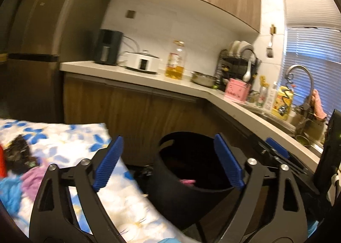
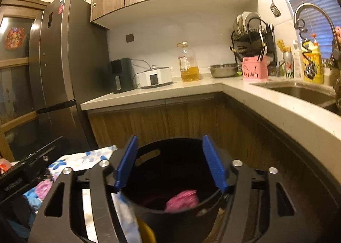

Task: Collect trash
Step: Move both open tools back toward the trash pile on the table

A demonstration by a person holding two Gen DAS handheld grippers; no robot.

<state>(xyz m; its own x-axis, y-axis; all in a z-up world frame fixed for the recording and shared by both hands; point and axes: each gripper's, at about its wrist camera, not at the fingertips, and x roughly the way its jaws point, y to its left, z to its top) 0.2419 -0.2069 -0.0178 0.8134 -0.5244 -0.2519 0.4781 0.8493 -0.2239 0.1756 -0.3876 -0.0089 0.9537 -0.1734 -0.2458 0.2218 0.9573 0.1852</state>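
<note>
Bottom center of both views, the black bin (image 2: 170,181) sits past my open jaws, beside the floral cloth (image 1: 70,136). My left gripper (image 1: 168,162) is spread wide with nothing in it. My right gripper (image 2: 170,164) is open a bit less, also holding nothing. Its blue pads frame the bin mouth. 1 pink wad (image 2: 182,200) is already inside the bin. More trash (image 1: 19,155), dark and red scraps, lies on the cloth at lower left of the left view. Risks, my call: both grippers crowd the bin, so they could clash. A low swing may clip the rim and tip it. The loose cloth could drag on a grab and scatter the scraps.
</note>
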